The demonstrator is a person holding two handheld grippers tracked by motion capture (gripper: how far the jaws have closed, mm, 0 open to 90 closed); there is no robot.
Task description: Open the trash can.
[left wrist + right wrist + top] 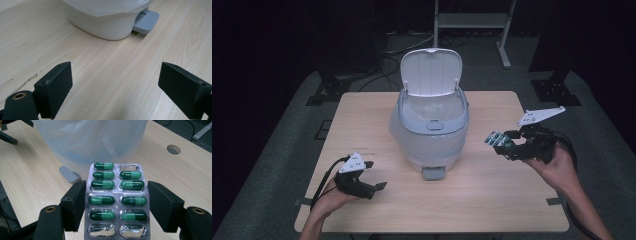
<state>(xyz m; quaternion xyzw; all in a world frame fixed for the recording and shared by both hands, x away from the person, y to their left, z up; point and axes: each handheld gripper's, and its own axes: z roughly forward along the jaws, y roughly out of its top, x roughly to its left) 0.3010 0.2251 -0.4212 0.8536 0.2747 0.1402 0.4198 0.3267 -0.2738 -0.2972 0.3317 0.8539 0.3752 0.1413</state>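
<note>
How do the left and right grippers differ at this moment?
The left gripper is open with nothing between its jaws; the right gripper grips a blister pack of green capsules. The left sits low by the table; the right is raised, pointing toward the bin. Both are black, hand-held, and face the bin.

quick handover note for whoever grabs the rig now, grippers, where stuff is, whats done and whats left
Left gripper: open, holding nothing, low over the table left of the bin.
Right gripper: shut on the blister pack by its long edges, held up right of the bin, pack pointing at it.
Pack: nine green capsules, three pockets already burst.
Bin: mid-table, lid up, clear liner in, pedal facing the person.
Done: pack picked up, lid open.
Left, probably: carry the pack over the opening and drop it in.
</note>
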